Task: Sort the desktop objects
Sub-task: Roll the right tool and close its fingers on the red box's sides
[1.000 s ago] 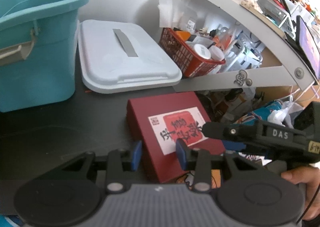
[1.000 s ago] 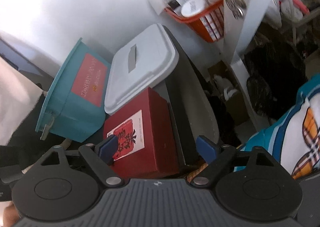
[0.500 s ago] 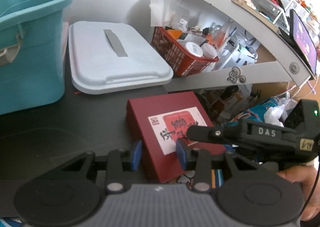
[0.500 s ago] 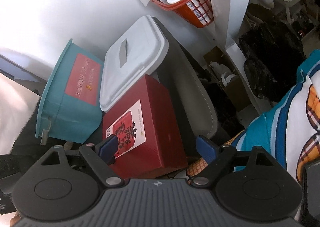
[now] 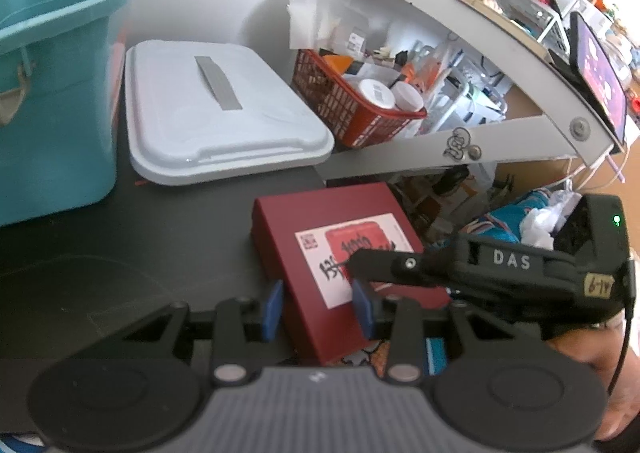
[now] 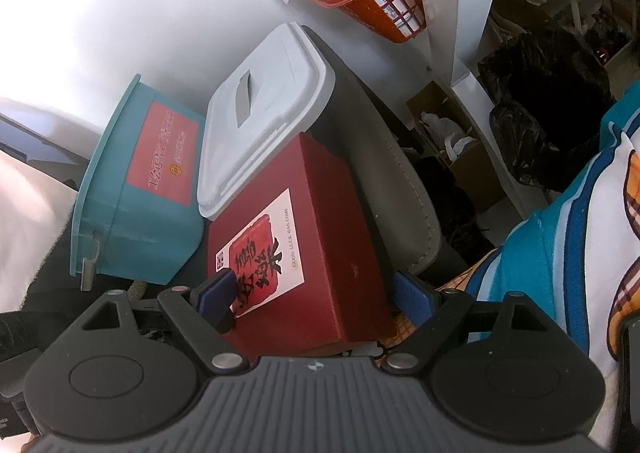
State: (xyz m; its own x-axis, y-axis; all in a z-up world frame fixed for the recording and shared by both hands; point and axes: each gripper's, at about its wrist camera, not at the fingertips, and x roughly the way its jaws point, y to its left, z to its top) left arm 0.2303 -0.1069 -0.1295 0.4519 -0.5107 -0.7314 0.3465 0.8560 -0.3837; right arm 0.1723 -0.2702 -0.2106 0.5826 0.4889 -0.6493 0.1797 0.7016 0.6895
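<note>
A dark red box with a white and red label lies at the right edge of the black desk. My left gripper is shut on its near corner, one blue pad against the box's left side and the other on its top. In the left wrist view, one of the right gripper's fingers reaches in from the right over the label. My right gripper stands open, wide across the red box. Its left pad hovers over the label's corner and its right pad is past the box's right edge.
A teal bin stands at the far left with a flat white lid beside it. A red basket of jars sits under a white shelf frame. A hand holds the right gripper. Teal and white clothing fills the right.
The right gripper has slid further left over the box's label and closer to the box. In the left wrist view the bin and lid have drifted left while the box kept its place between the pads.
</note>
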